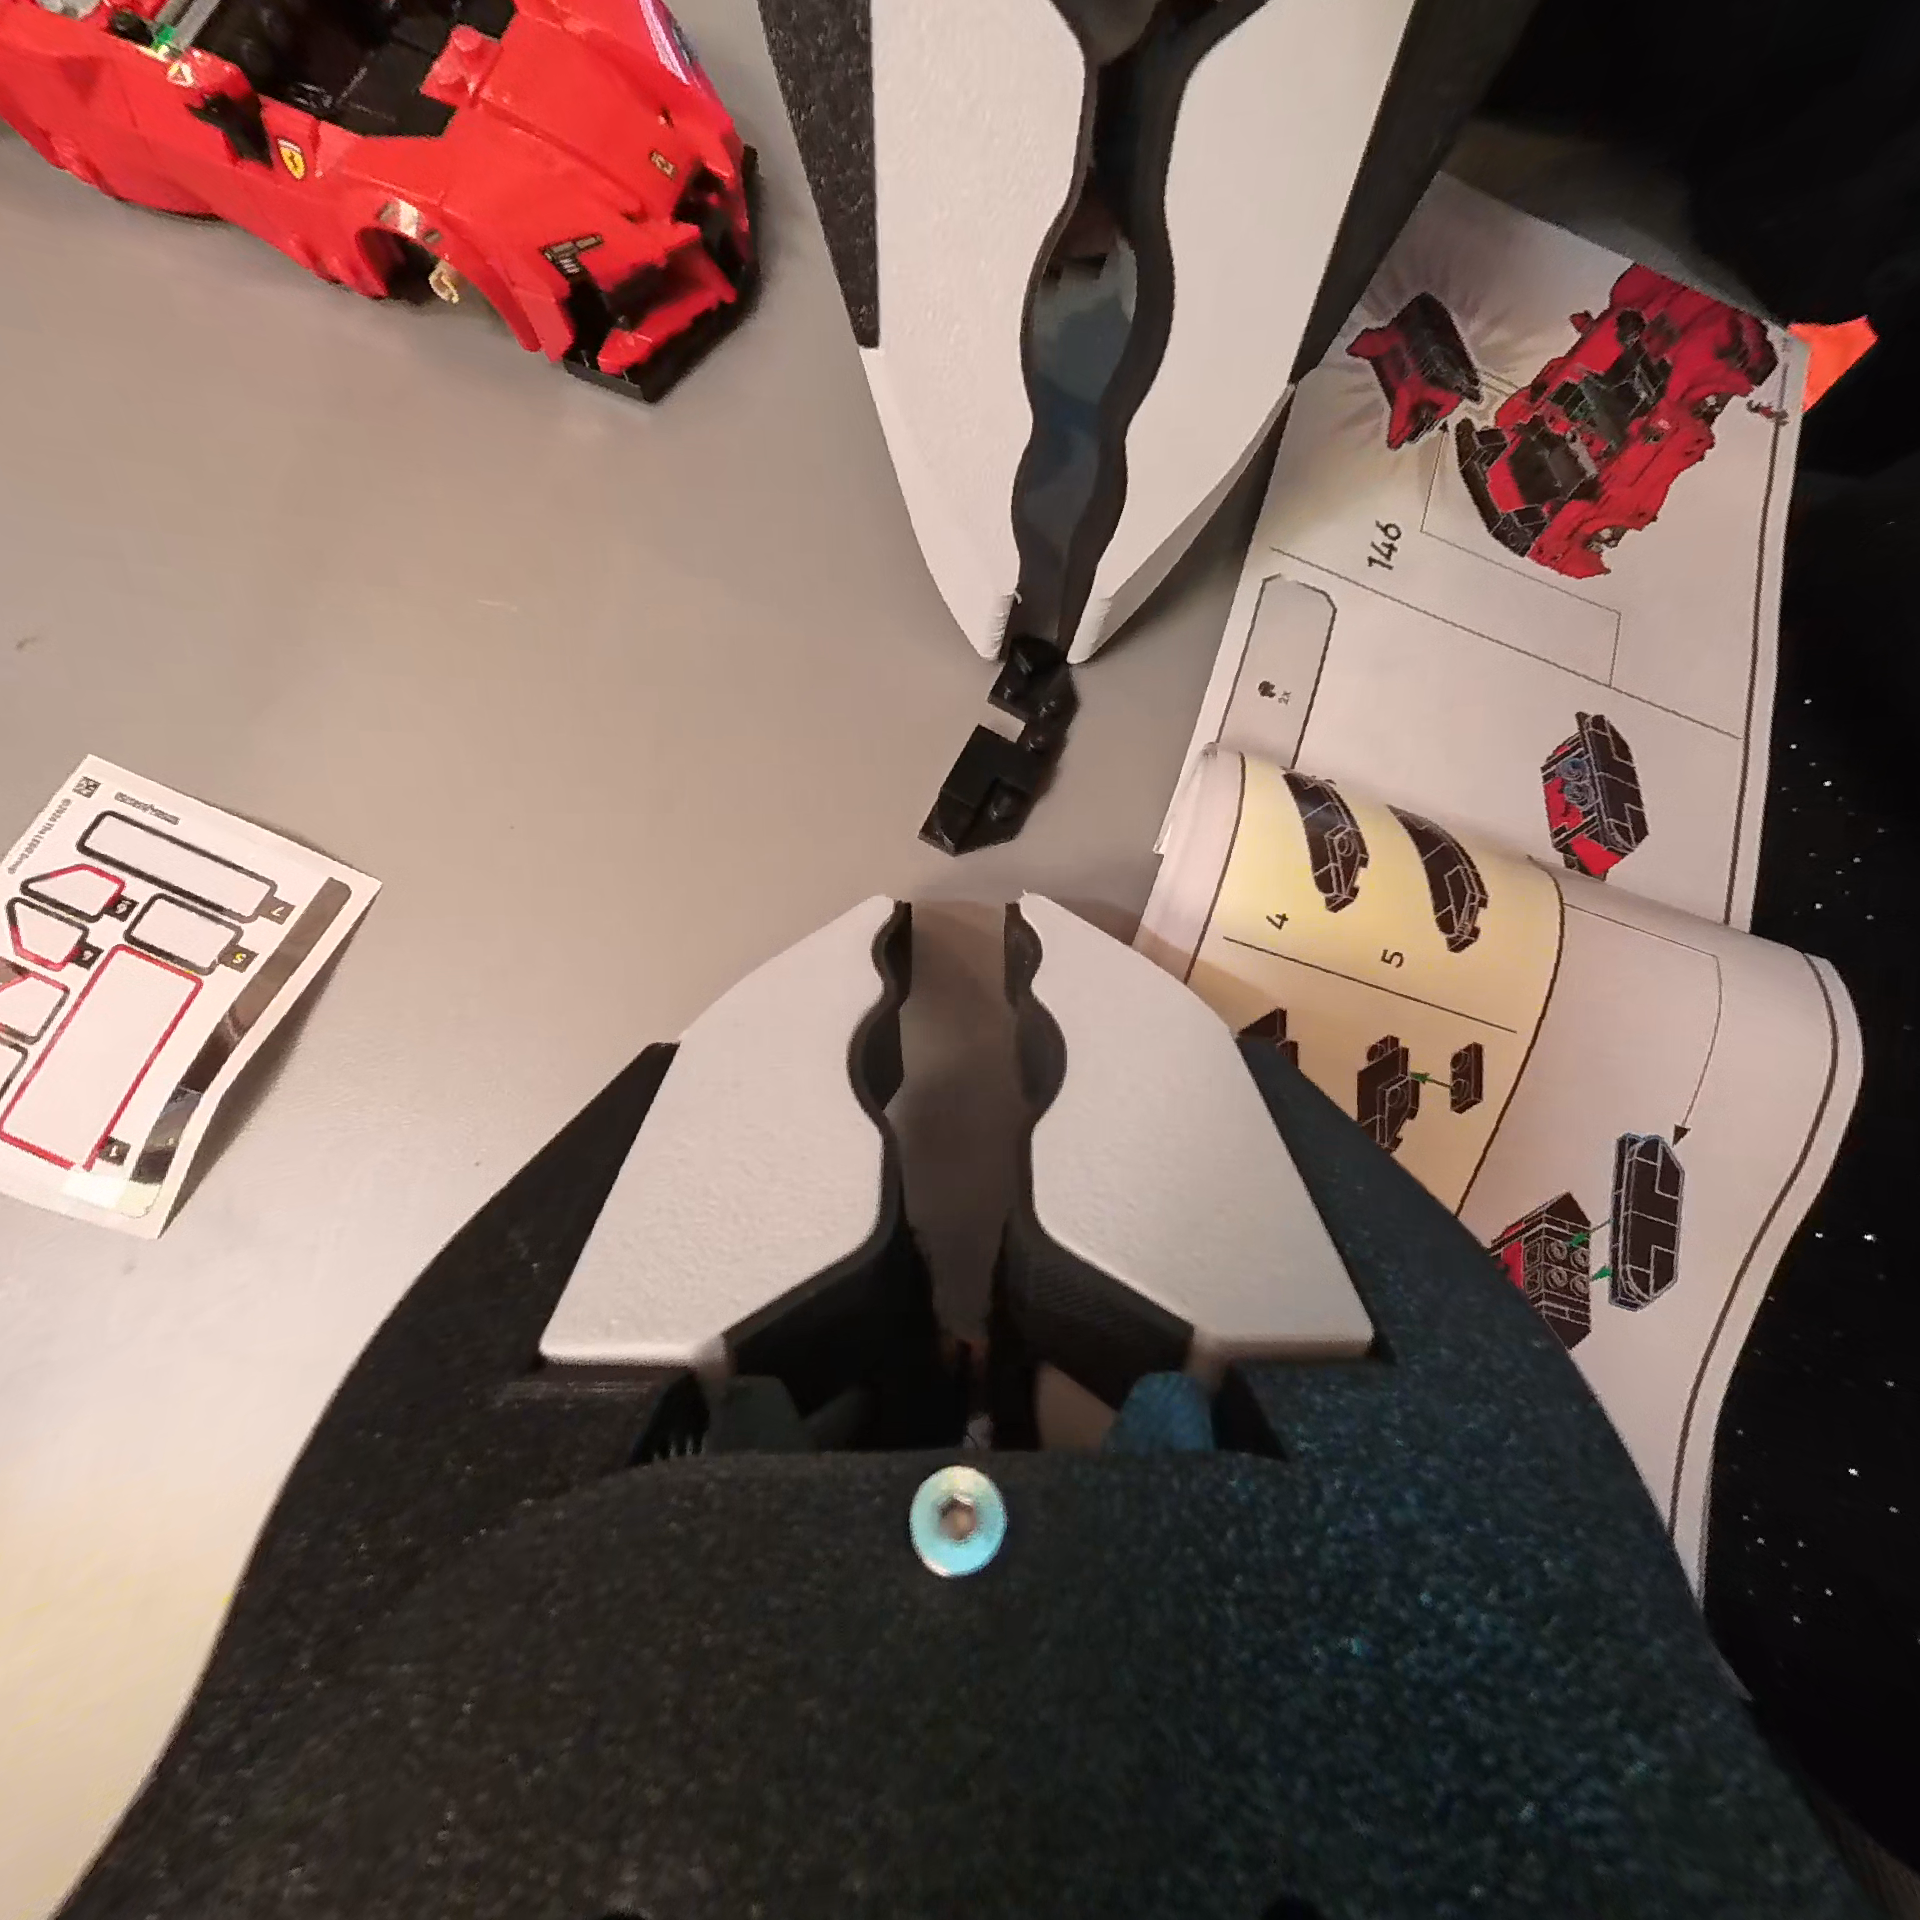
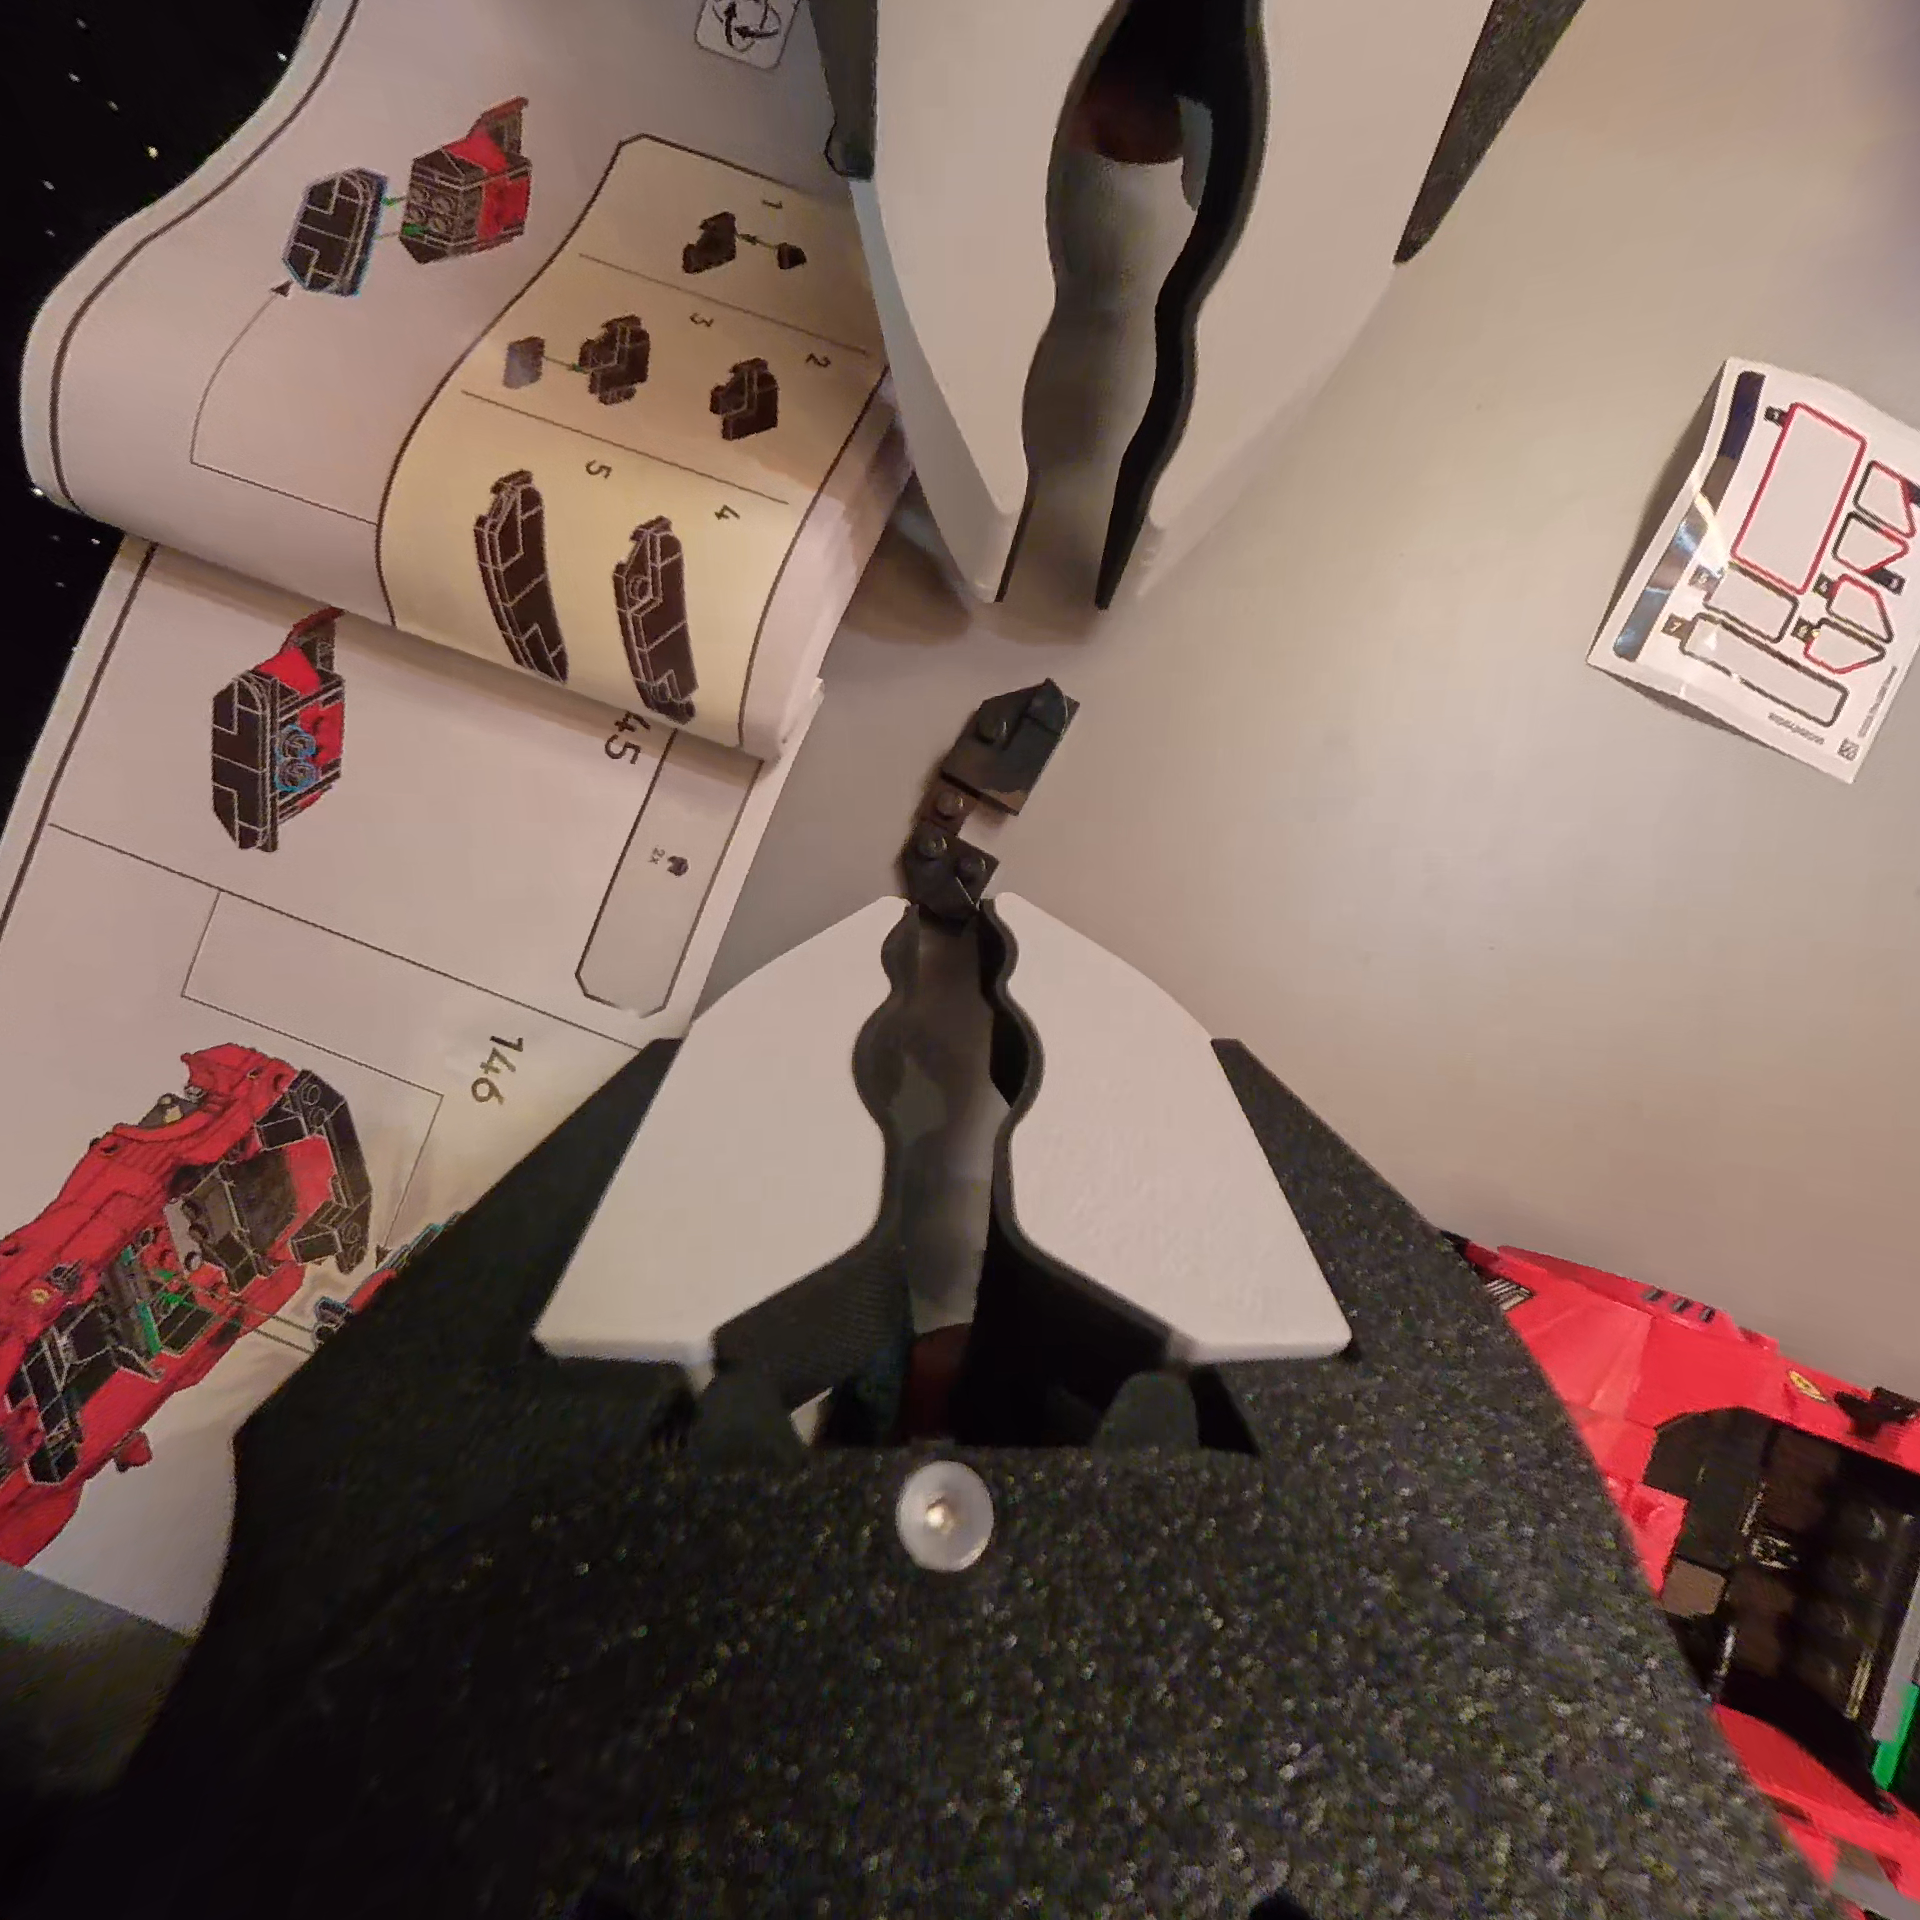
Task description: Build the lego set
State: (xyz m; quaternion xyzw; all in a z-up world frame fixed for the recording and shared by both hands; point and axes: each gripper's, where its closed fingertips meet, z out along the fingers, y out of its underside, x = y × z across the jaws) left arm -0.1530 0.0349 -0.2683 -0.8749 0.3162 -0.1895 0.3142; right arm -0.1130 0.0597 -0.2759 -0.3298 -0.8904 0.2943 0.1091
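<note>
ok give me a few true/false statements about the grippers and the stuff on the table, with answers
1. The right gripper pinches the black piece. True.
2. The left gripper holds a red brick. False: it is open and holds nothing.
3. The red car rests on the booklet. False: it sits on the grey table, apart from the booklet.
4. A sticker sheet lies flat on the table. True.
5. The booklet is shut. False: it lies open.

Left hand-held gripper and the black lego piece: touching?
Apart. In the left wrist view, bare grey table shows between the left hand-held gripper fingertips and the black lego piece.
</note>
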